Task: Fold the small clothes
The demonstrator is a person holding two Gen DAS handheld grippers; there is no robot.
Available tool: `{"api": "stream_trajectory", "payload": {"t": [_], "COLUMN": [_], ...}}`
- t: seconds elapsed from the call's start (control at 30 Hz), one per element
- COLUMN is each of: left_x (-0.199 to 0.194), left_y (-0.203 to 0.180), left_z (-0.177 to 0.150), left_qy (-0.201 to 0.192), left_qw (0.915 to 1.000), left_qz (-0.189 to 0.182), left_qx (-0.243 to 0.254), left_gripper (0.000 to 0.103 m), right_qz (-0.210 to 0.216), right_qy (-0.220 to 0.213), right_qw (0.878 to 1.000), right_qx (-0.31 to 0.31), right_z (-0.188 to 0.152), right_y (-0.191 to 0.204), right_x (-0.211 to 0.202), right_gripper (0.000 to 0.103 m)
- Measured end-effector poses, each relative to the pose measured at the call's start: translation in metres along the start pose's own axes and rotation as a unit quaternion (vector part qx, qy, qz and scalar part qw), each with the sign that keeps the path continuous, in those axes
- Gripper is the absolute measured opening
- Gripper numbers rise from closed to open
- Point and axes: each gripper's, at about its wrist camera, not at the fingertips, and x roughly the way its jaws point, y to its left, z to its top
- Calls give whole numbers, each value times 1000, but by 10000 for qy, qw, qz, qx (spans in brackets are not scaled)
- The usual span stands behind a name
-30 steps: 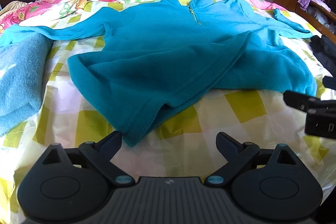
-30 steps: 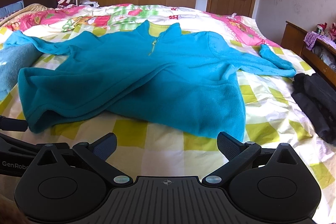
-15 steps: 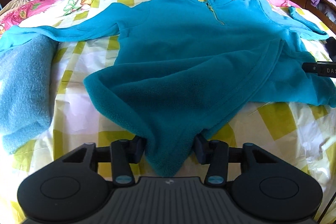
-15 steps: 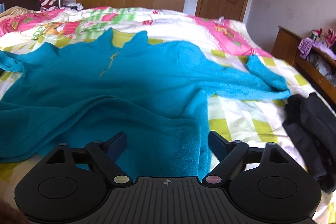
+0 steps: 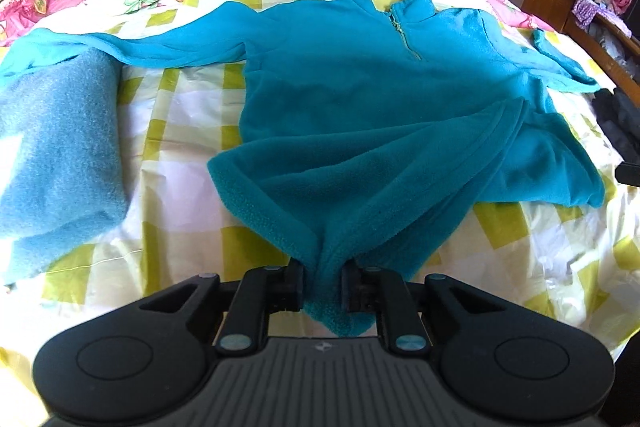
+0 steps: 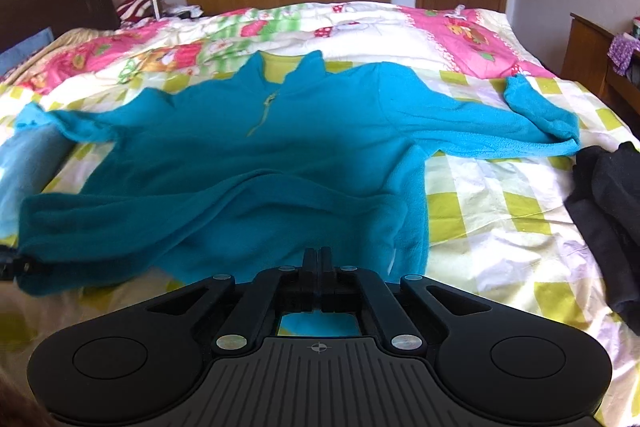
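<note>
A teal zip-neck fleece top (image 5: 360, 107) lies front up on the checked bed cover (image 5: 180, 211), sleeves spread to both sides. My left gripper (image 5: 323, 281) is at the hem's near left corner. Its jaws are closing, and the pads press a bunched fold of the hem between them. In the right wrist view the same top (image 6: 260, 163) fills the middle. My right gripper (image 6: 317, 259) is shut at the hem's near right part, with teal fabric showing just behind the closed fingers. The hem is raised off the bed at both grips.
A folded light blue blanket (image 5: 52, 147) lies left of the top, touching its left sleeve. A pile of black clothes (image 6: 608, 195) sits at the right edge of the bed. A wooden cabinet (image 6: 588, 47) stands beyond it.
Both grippers went from wide open short of the hem to forward onto it and closed. The hem corners have been drawn up and toward the cameras.
</note>
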Motion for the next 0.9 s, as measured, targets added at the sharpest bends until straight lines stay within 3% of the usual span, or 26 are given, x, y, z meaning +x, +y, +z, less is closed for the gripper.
{"api": "stream_trajectory", "payload": {"t": [0.07, 0.17, 0.27, 0.33, 0.37, 0.57, 0.63, 0.8, 0.9], "left_x": [-4, 0, 4, 8, 10, 25, 26, -1, -21], "left_y": [1, -4, -13, -17, -18, -10, -10, 6, 14], "left_z": [-4, -1, 4, 5, 6, 6, 7, 3, -6], "left_qy": [6, -53, -139, -111, -83, 39, 45, -131, -85], "left_qw": [10000, 10000, 9998, 9997, 9997, 9999, 9999, 9990, 9982], "left_qz": [1, -64, -89, -64, -46, -68, -89, -387, -522], "left_qx": [80, 50, 133, 227, 242, 93, 122, -176, -287], "left_gripper": [30, 30, 30, 31, 31, 32, 31, 27, 27], "right_qz": [-46, -268, -306, -299, -310, 216, 348, 590, 972], "right_qy": [100, 67, 103, 91, 114, 651, 663, 111, -67], "right_qw": [9994, 9994, 9993, 9989, 9985, 9865, 9828, 9908, 9915], "right_qx": [-333, -217, 184, 359, 444, 1487, 1689, 1211, 861], "right_z": [-10, -9, 5, 14, 18, 29, 28, 25, 13], "right_y": [7, -2, -20, -32, -37, -71, -72, -55, -43], "right_x": [-14, -6, 24, 47, 57, 114, 114, 49, -9], "right_gripper": [0, 3, 25, 47, 49, 47, 11, 7, 7]}}
